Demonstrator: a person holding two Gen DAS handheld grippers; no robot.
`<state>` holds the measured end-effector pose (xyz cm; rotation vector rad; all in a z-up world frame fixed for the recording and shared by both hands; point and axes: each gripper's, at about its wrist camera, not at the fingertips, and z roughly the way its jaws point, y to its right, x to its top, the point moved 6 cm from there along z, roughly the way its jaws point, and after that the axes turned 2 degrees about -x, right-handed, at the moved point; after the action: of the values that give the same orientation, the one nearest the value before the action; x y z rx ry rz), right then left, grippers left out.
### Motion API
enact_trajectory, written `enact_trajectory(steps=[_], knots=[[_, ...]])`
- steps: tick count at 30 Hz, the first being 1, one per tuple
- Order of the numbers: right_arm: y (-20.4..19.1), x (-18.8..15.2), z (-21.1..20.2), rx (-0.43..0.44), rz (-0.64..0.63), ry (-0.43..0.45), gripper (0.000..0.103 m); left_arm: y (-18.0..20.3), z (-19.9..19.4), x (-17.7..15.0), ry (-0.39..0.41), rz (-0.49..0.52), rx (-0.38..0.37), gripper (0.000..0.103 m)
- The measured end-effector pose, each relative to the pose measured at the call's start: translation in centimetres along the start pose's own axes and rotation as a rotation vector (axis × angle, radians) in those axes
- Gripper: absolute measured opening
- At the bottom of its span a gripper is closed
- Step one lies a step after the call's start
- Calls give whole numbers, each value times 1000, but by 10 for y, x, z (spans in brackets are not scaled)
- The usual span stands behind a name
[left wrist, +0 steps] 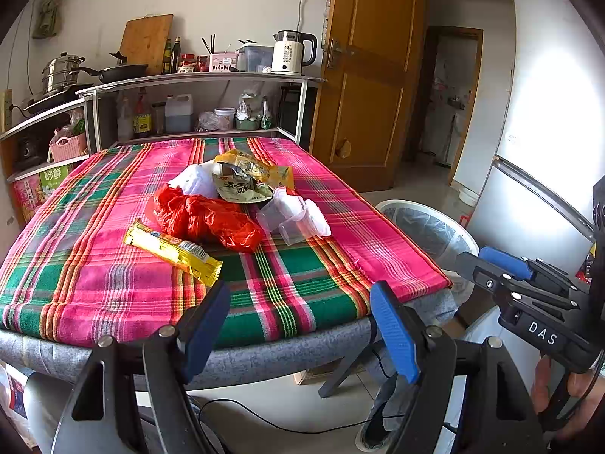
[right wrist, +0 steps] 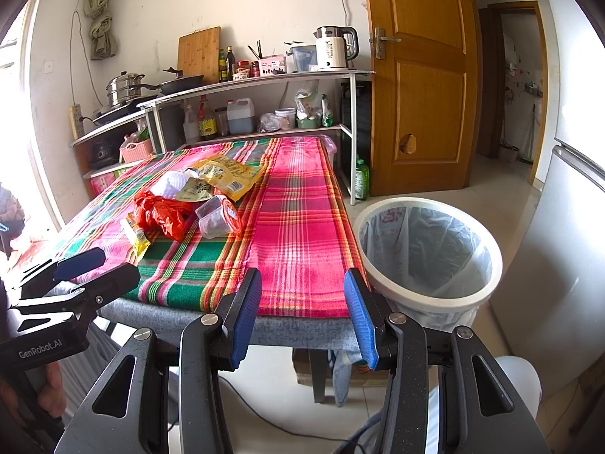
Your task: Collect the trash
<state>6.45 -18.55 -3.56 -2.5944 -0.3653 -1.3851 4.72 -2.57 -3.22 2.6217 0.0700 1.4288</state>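
Observation:
A heap of trash lies mid-table on the plaid cloth: a yellow wrapper (left wrist: pixel 172 251) nearest me, a crumpled red plastic bag (left wrist: pixel 206 219), clear plastic cups (left wrist: pixel 297 219), a green-and-yellow snack bag (left wrist: pixel 245 178) and white paper (left wrist: pixel 193 181). The same red bag (right wrist: pixel 162 213), clear cup (right wrist: pixel 217 219) and yellow snack bag (right wrist: pixel 227 174) show in the right wrist view. My left gripper (left wrist: pixel 300 325) hangs open at the table's near edge, nothing in it. My right gripper (right wrist: pixel 302 314) is open too, at the near right corner beside the lined white bin (right wrist: pixel 427 253).
The bin (left wrist: pixel 427 227) stands on the floor right of the table (left wrist: pixel 264 359). Behind the table a metal shelf (left wrist: pixel 196 79) carries pots, bottles and a kettle (left wrist: pixel 293 53). A wooden door (right wrist: pixel 419 75) and a fridge (right wrist: pixel 567 227) stand to the right. Cables lie under the table.

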Motion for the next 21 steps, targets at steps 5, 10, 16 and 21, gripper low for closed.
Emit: enact_trajectory(steps=[5, 10, 16, 21], knots=[[0, 0, 0, 0, 0, -3, 46, 0, 1, -1, -4, 0, 0, 78], [-2, -1, 3, 6, -5, -10, 46, -4, 3, -1, -10, -3, 1, 78], [-6, 2, 13, 30, -14, -26, 46, -18, 8, -1, -22, -32, 14, 78], [-16, 9, 28, 71, -41, -39, 46, -41, 12, 1, -22, -84, 35, 78]])
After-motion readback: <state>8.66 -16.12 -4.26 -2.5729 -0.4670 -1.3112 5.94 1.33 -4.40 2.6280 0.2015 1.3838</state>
